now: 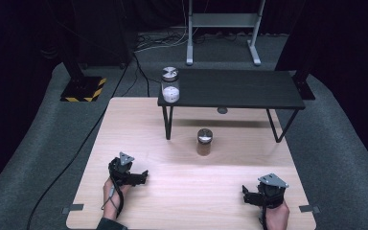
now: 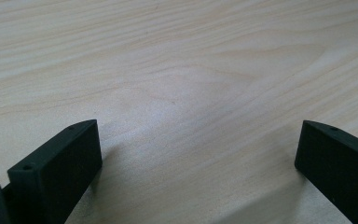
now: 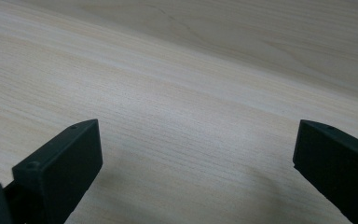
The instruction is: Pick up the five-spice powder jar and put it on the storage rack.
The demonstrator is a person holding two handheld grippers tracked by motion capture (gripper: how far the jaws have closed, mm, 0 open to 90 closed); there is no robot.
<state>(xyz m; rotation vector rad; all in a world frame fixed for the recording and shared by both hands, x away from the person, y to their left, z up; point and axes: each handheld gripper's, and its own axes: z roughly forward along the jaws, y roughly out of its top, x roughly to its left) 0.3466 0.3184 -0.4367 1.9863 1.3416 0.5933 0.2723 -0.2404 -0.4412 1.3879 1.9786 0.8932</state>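
Both your grippers rest wide apart, empty. The brown jar (image 1: 204, 142) stands upright ahead, between them. Your left gripper (image 1: 141, 177) lies nearer it than your right gripper (image 1: 247, 195).

Between and ahead of both pairs of jaws, the table (image 2: 182, 70) is pale wood with fine grain and a smooth, softly sheened finish; the jaws themselves look like matt black plastic; the far jars (image 1: 170, 85) look like clear glass with shiny metal lids; the shelf (image 1: 230, 88) is matt black.

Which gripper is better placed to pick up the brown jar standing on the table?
Probably the left gripper: open, its jaws point toward the brown jar. The right gripper, also open, sits nearer the table's front edge.
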